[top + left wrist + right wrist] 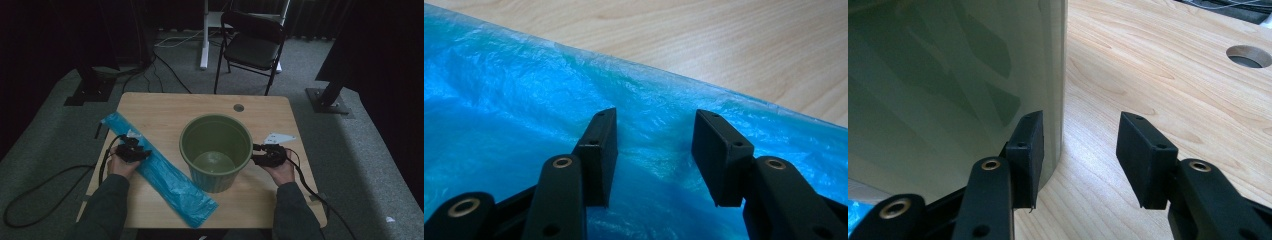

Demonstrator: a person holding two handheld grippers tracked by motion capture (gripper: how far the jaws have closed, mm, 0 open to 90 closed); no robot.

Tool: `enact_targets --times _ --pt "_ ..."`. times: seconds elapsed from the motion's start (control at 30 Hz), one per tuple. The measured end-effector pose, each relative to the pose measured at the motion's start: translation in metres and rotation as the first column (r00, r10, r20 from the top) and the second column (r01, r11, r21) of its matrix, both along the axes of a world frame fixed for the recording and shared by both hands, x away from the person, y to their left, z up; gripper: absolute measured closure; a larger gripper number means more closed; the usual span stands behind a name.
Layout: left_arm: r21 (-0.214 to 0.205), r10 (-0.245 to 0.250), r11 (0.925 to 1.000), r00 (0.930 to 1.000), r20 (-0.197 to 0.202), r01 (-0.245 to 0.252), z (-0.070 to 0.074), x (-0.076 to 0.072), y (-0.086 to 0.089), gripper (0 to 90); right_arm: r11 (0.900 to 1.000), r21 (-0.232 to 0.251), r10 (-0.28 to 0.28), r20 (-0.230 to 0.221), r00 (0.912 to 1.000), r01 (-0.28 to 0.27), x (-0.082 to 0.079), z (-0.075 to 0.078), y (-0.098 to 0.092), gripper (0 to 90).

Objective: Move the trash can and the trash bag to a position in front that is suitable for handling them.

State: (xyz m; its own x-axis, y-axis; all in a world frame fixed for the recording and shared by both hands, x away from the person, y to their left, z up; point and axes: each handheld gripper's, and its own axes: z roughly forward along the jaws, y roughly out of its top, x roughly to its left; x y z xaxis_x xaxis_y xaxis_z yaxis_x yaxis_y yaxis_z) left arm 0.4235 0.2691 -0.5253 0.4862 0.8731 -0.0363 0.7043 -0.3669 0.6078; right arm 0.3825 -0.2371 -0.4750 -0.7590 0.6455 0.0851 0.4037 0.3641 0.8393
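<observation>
A long blue plastic bag (160, 170) lies flat and slantwise on the left half of the wooden table (150, 107). My left gripper (136, 153) rests low on its upper part, jaws apart, with crinkled blue film (654, 135) between the pads and not pinched. A green plastic bin (216, 150) stands upright and empty in the middle. My right gripper (259, 154) sits just right of the bin, jaws apart; the bin's wall (948, 90) is beside the left pad, and bare wood shows between the pads (1078, 150).
A round cable hole (238, 107) sits near the table's far edge. A black folding chair (252, 45) stands behind the table on grey carpet. Cables trail from both grippers off the table's sides.
</observation>
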Motion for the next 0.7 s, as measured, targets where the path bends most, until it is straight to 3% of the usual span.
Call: enact_targets --times 0.1,0.47,0.6,0.7 --pt "0.020 -0.009 0.9998 1.0000 -0.003 0.009 0.001 0.011 -0.010 52.7 1.0000 -0.002 0.002 -0.001 1.0000 -0.002 0.000 0.000 0.000 53.2" --pt "-0.020 -0.074 0.9970 0.9972 0.001 0.074 -0.001 0.049 -0.078 52.7 1.0000 -0.001 0.007 -0.003 1.0000 -0.007 0.001 0.000 0.001 53.2" --pt "-0.042 -0.112 0.9927 0.9936 0.009 0.113 -0.002 0.054 -0.103 52.8 1.0000 -0.001 0.010 -0.003 0.9999 -0.010 0.000 -0.001 0.001 53.1" --pt "-0.045 -0.139 0.9891 0.9899 0.028 0.140 0.004 0.049 -0.109 53.1 0.9999 0.005 0.009 0.000 1.0000 -0.009 0.000 0.000 0.000 53.0"
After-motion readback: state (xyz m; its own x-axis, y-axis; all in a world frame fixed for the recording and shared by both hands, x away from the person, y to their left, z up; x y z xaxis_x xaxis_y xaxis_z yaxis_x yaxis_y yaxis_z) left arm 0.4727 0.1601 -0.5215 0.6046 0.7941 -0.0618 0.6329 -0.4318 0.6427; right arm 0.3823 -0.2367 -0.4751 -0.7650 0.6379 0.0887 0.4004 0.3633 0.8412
